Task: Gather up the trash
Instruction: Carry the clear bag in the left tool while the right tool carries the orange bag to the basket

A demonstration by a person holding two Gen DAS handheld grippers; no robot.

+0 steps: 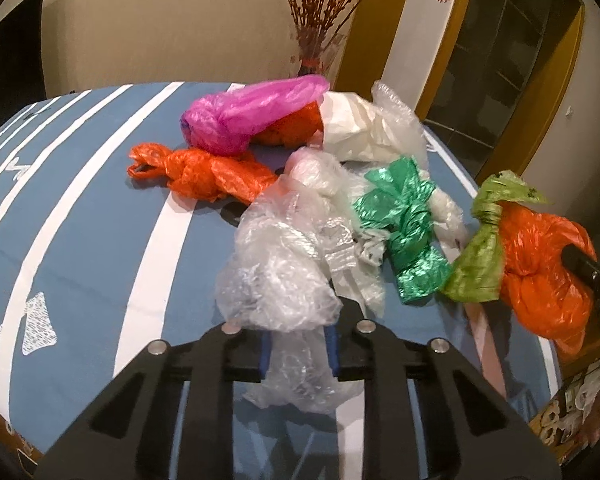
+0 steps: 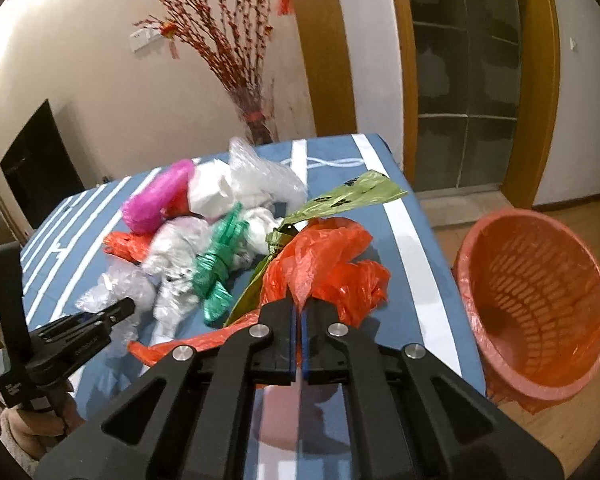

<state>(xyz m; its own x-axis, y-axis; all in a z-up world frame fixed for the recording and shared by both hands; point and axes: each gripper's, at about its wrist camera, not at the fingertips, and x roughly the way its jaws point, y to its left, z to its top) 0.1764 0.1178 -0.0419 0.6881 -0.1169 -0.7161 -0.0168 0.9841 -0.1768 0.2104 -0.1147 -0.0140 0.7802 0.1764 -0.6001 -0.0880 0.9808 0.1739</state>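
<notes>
Left gripper [image 1: 298, 346] clamped on clear plastic bag [image 1: 276, 276] at 6 o'clock | right gripper [image 2: 299, 336] pinching orange plastic bag [image 2: 328, 264] | mesh wastebasket [image 2: 536, 312] at 3 o'clock, beside table [image 2: 412, 264]

Crumpled plastic bags heaped together on the blue-and-white striped tabletop [image 1: 100, 216]: clear bag [image 1: 284, 272] nearest, clamped between the left fingers [image 1: 266, 354]; knotted green bag [image 1: 410, 232] just beside it; knotted orange bag [image 1: 196, 172], magenta bag [image 1: 244, 116] and white bag [image 1: 360, 128] behind. Orange bag [image 2: 324, 264] tangled with olive-green bag [image 2: 340, 200], pinched in the right fingers [image 2: 286, 340]. Orange-lined basket [image 2: 540, 300] tilted beside the tabletop.
</notes>
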